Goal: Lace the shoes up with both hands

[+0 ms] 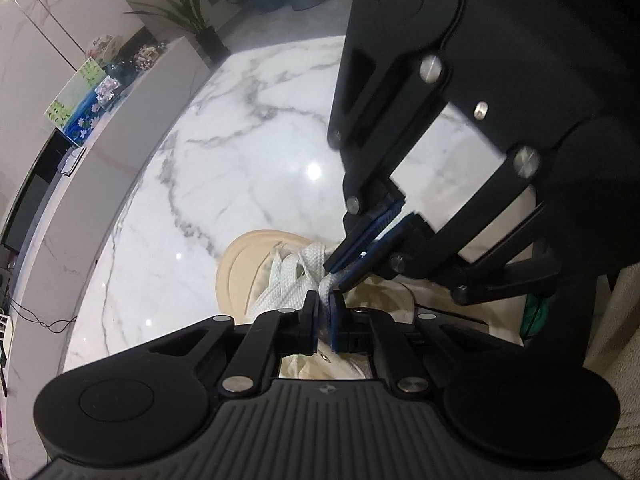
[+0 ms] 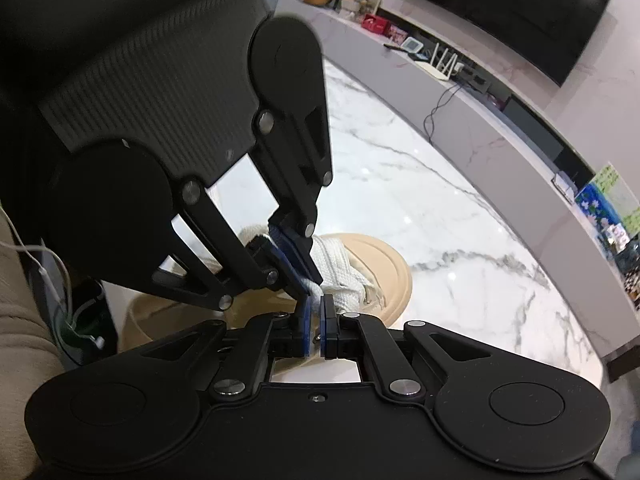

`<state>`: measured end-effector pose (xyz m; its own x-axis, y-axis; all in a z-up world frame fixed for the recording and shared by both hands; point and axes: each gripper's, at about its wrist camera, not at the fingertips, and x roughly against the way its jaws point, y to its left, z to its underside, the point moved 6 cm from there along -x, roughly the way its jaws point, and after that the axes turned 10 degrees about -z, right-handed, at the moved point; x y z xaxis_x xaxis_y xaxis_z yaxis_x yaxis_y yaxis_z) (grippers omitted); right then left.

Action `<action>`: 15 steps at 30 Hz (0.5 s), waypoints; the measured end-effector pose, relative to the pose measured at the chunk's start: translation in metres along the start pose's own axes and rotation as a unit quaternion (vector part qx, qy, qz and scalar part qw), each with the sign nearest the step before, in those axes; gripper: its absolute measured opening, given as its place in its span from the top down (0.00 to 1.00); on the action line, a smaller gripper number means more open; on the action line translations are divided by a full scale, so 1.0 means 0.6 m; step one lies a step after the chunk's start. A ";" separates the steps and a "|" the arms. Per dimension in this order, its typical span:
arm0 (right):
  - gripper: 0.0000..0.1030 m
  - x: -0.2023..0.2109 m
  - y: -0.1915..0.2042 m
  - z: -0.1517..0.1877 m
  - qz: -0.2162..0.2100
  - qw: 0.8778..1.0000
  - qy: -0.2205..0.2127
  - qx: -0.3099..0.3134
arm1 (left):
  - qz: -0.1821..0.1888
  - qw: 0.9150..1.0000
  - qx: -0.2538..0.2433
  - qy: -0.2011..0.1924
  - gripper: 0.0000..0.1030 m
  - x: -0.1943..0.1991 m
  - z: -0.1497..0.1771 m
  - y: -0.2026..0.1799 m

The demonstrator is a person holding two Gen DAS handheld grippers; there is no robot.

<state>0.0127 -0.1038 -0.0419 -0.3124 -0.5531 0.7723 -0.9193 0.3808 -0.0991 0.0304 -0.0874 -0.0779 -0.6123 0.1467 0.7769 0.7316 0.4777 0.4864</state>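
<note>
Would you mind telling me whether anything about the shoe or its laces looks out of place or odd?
Nothing stands out. The beige shoe sits upright on the marble table, its white lace crossed over the front. The left gripper and the right gripper both pinch the lace, tips nearly touching.

Bare marble table [image 1: 248, 128] beyond the shoe [image 1: 240, 264], both grippers crowding its laces [image 1: 288, 280]

surface: white marble table [image 1: 248, 152] with grey veins, glossy, ceiling lights mirrored in it
on it: one beige shoe [image 1: 236, 264] with white laces, lying directly under the meeting gripper tips
toe: rounded, pointing away from the tools
rest of the top: bare marble beyond the shoe
</note>
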 end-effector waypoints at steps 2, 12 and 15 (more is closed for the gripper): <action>0.98 0.011 -0.006 0.001 0.000 1.000 -0.005 -0.011 | -0.001 1.000 0.001 0.004 0.96 0.001 0.000 0.002; 0.98 0.007 -0.029 0.024 0.032 0.999 0.029 -0.008 | -0.008 1.000 -0.008 0.014 0.96 -0.001 -0.003 -0.003; 0.97 -0.005 -0.024 0.028 0.031 0.998 0.043 0.024 | -0.010 1.000 -0.005 0.014 0.96 0.001 -0.002 -0.005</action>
<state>0.0226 -0.1198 -0.0533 -0.3495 -0.4621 0.8151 -0.9096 0.3759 -0.1770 0.0284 -0.0895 -0.0786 -0.6189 0.1130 0.7773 0.7218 0.4721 0.5061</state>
